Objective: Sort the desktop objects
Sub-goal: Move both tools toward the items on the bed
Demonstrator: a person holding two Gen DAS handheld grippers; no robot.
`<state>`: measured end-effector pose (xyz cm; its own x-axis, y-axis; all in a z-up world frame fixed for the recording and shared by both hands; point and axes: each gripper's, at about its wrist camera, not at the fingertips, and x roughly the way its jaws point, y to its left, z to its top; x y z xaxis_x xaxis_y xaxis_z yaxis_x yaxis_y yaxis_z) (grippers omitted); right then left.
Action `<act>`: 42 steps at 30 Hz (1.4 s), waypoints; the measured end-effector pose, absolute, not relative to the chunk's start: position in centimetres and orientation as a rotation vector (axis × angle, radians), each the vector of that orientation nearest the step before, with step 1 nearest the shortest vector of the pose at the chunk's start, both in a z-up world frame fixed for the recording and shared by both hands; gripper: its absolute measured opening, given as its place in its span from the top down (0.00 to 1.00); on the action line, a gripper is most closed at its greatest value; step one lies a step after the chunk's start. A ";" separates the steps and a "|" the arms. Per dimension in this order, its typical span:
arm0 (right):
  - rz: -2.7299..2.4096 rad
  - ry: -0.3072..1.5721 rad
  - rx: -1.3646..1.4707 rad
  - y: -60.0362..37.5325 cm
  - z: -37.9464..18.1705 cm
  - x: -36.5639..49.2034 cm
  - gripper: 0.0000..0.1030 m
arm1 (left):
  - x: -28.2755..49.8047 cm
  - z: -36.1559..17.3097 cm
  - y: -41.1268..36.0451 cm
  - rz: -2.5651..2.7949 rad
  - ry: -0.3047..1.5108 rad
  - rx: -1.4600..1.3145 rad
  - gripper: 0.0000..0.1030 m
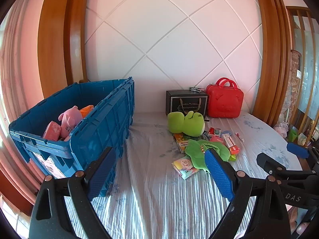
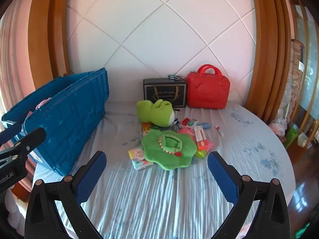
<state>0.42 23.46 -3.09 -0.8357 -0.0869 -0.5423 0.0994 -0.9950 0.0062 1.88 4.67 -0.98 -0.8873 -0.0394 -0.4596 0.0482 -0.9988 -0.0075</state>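
A blue crate stands at the left with a pink plush and other items inside; it also shows in the right wrist view. A pile lies mid-table: a green plush frog, a flat green plush hat, a tissue pack, small boxes and packets. My left gripper is open and empty, in front of the pile, beside the crate. My right gripper is open and empty, just before the green hat.
A black box and a red bear-faced case stand at the back against the white wall. The table has a striped light cloth and a rounded right edge. Wooden frames flank the wall.
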 end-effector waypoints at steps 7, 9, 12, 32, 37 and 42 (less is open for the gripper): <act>-2.921 0.033 0.874 24.5 -3.1 0.7 0.00 | 2.0 -1.0 5.6 -2.997 0.024 0.746 0.11; -2.920 0.034 0.875 24.7 -3.3 0.9 0.00 | 2.1 -1.1 5.7 -2.987 0.030 0.749 0.11; -2.915 0.035 0.877 24.9 -3.4 1.0 0.00 | 2.4 -1.2 5.6 -2.979 0.043 0.751 0.11; -2.888 0.003 0.910 27.6 -4.9 0.9 0.00 | 2.6 -2.6 8.1 -2.932 0.043 0.809 0.11; -2.879 -0.012 0.931 28.6 -5.7 0.9 0.00 | 2.4 -3.1 9.1 -2.926 0.027 0.845 0.11; -2.872 -0.057 0.953 29.6 -6.8 0.5 0.00 | 1.4 -3.9 9.4 -2.923 -0.005 0.895 0.11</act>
